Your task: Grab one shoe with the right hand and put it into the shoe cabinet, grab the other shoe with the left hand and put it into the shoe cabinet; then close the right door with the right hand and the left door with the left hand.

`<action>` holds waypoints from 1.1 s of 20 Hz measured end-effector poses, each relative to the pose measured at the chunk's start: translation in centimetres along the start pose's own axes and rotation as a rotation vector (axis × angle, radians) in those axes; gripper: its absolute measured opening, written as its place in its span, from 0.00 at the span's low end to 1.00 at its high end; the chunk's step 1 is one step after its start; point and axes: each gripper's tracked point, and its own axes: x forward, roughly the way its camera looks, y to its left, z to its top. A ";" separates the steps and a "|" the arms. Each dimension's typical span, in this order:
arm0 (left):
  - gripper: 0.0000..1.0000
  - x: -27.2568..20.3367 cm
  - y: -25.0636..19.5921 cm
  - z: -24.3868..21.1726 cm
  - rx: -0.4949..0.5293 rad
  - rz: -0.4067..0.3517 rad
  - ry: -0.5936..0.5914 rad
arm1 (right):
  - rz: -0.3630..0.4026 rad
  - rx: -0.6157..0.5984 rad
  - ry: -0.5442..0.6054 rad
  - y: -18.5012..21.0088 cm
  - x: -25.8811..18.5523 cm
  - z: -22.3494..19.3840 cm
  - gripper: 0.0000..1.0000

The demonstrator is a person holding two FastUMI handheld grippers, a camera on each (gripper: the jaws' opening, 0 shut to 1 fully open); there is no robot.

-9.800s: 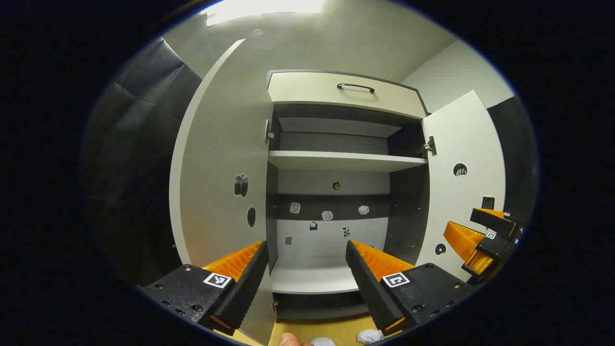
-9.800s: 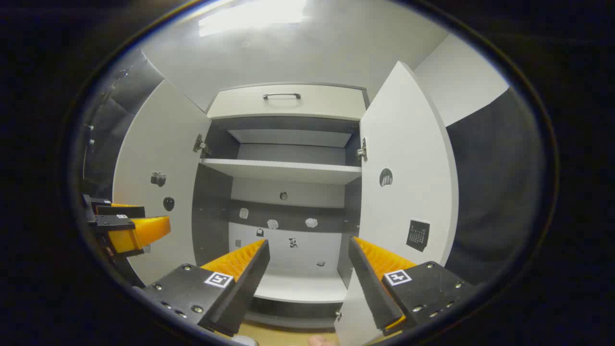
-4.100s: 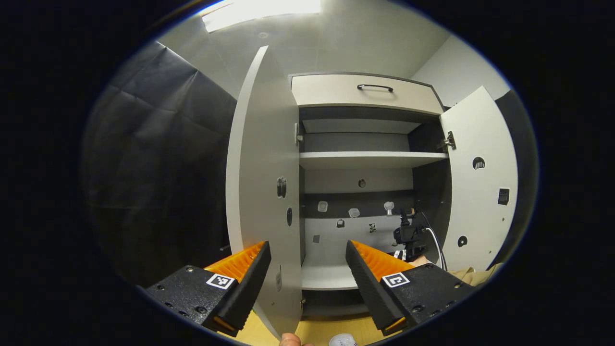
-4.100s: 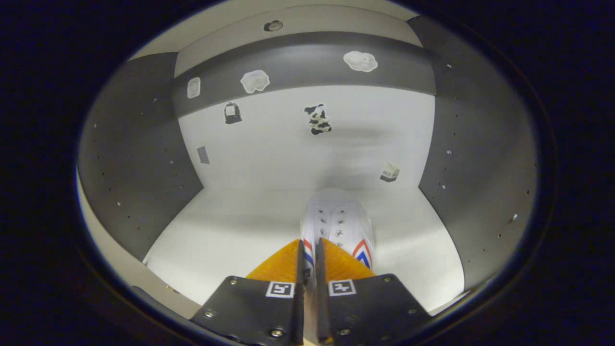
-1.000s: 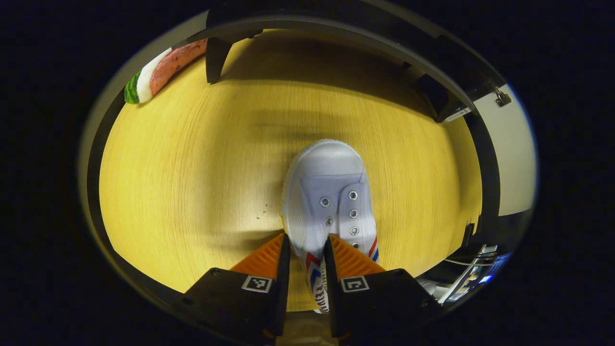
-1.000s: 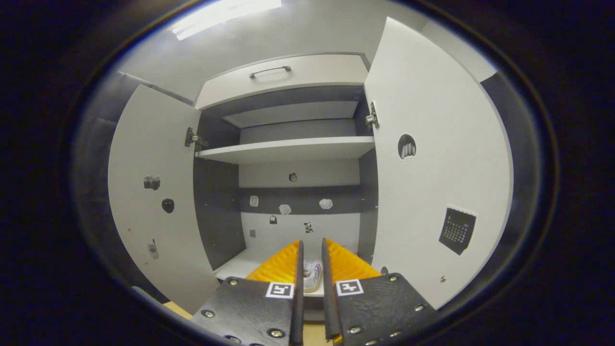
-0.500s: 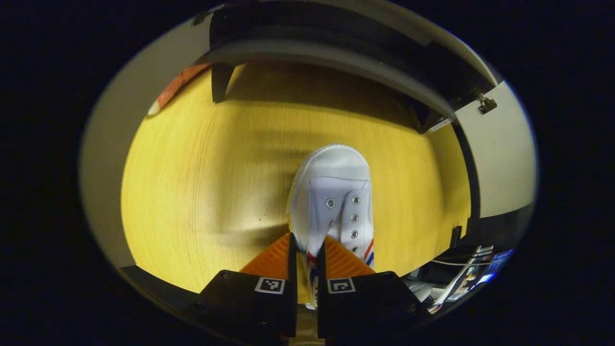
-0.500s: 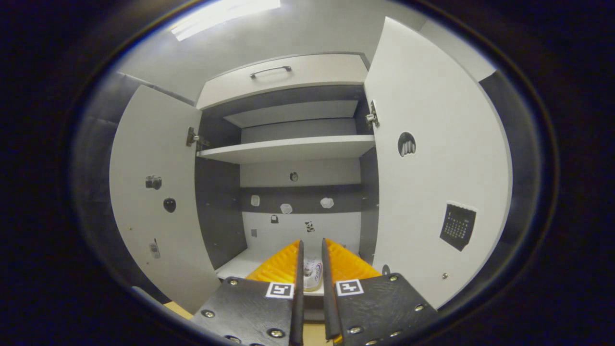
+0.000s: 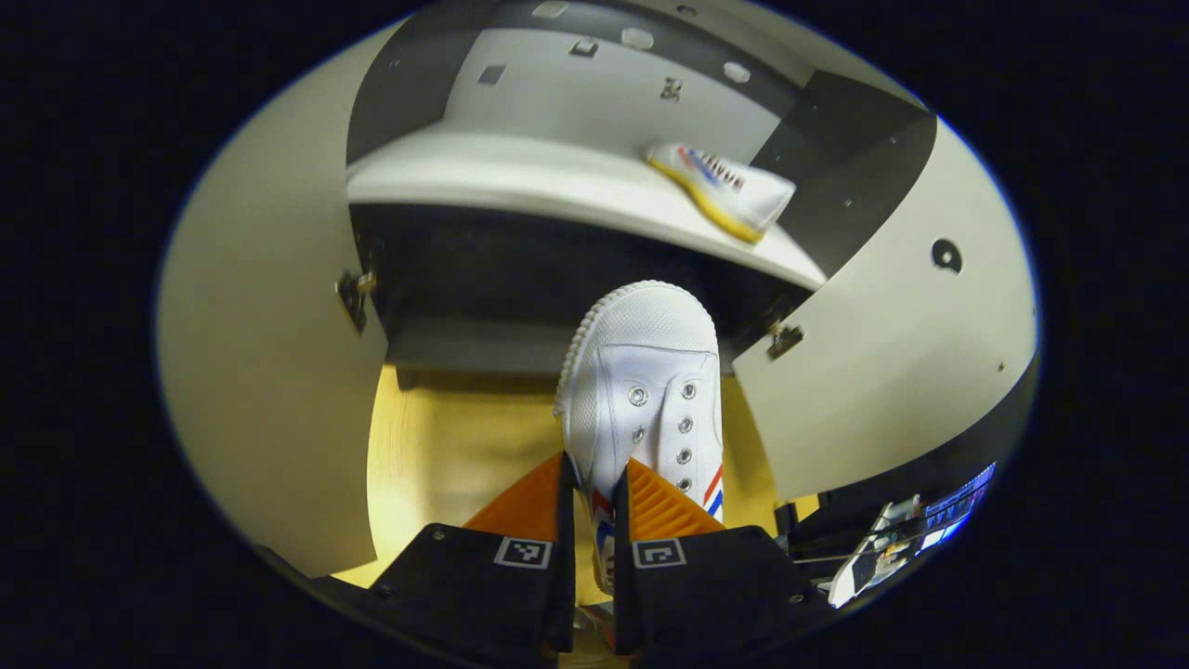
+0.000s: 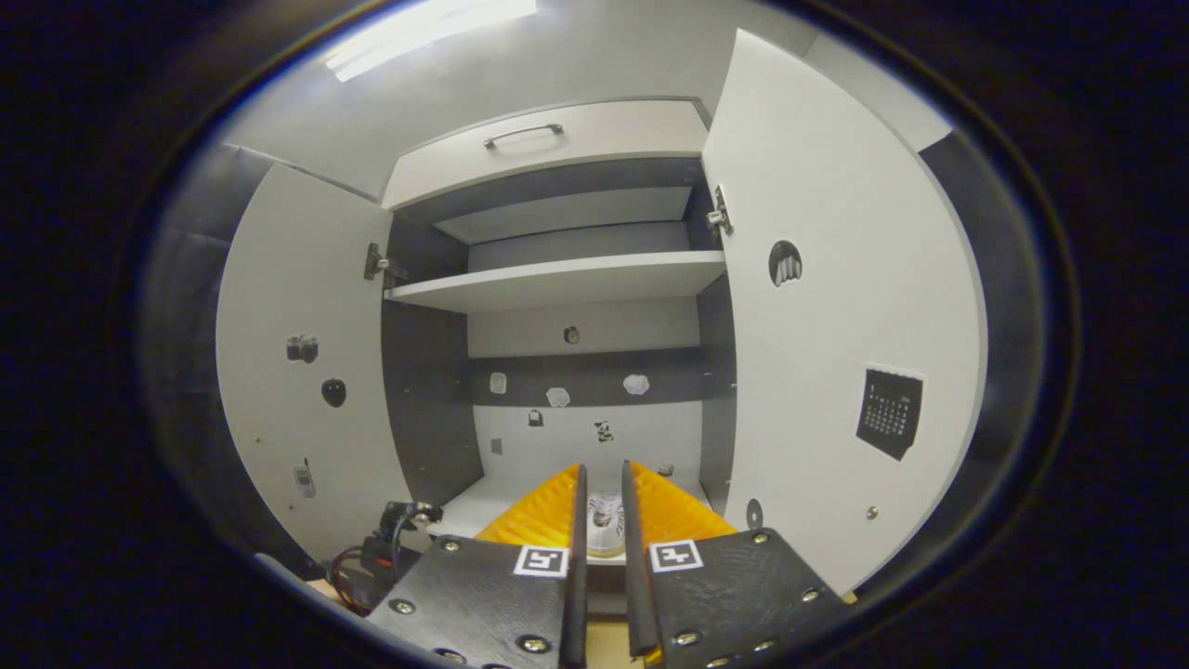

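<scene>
White canvas shoe pinched at the heel between the orange fingers of the left gripper, toe pointed toward the open shoe cabinet and raised above the yellow wooden floor. Red and blue stripes visible along the side of the held shoe, near the right finger. Second shoe already lying on the cabinet's white lower shelf, toward its right end, close to the dark side wall. Left door and right door both swung wide, hinges exposed at the bottom corners of the opening. Cables and equipment glimpsed at lower right beyond the right door.

From the right gripper view: right gripper facing the cabinet from farther back, fingers drawn narrow with a slim gap between them, holding nothing; shelved shoe seen through that gap, well beyond the fingertips. Drawer with dark handle on top, upper shelf below it, small stickers dotted across the back panel and both doors. Dark gear with wires low at left, beside the left door.
</scene>
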 end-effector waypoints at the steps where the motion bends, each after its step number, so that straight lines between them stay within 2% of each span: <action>1: 0.17 -0.6 -0.5 2.1 0.015 -0.011 -0.036 | -0.002 0.005 0.000 -0.2 0.0 -0.1 0.17; 5: 0.17 -1.5 -1.3 10.3 0.034 -0.017 -0.153 | 0.004 0.033 -0.003 -0.2 -0.3 -0.4 0.17; 8: 0.20 -1.7 -0.1 16.1 0.042 0.029 -0.221 | 0.015 0.029 -0.006 -0.2 -0.8 -0.6 0.17; 11: 0.18 -0.3 1.2 21.5 0.015 0.086 -0.272 | 0.020 0.023 -0.011 -0.1 -1.0 -0.7 0.17; 14: 0.17 1.8 2.0 25.9 -0.023 0.109 -0.296 | 0.024 0.023 0.004 -0.2 -1.0 -1.4 0.17; 16: 0.17 3.6 2.5 27.5 -0.025 0.118 -0.284 | 0.029 0.025 0.021 -0.1 -1.0 -2.0 0.17; 17: 0.20 4.5 2.8 28.0 -0.025 0.119 -0.270 | 0.030 0.025 0.030 -0.1 -1.0 -2.4 0.17; 20: 0.14 7.0 3.7 28.6 -0.034 0.121 -0.229 | 0.023 0.022 0.055 -0.1 -0.8 -3.5 0.17; 22: 0.17 8.4 4.3 28.5 -0.020 0.127 -0.192 | 0.021 0.023 0.073 0.0 -0.7 -4.1 0.17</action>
